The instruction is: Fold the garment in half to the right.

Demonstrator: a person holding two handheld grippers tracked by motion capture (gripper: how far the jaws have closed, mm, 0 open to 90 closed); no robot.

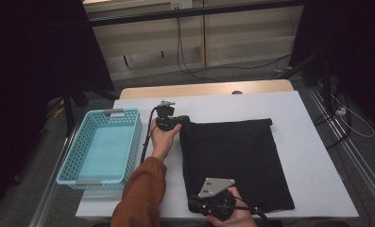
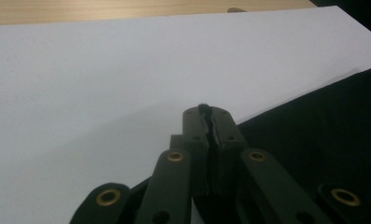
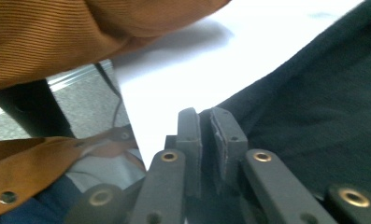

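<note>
I am pinching the limp, light cloth [image 1: 234, 161] at its far-left corner with my left tongs [image 2: 206, 109] closed (thin fabric, slips easily); my right tongs [image 3: 205, 116], slightly parted, are straddling the near-left edge, not yet pressing.

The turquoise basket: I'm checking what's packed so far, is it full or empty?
Empty. In the high view the basket shows its bare floor, and the black cloth lies beside it on the table.
</note>
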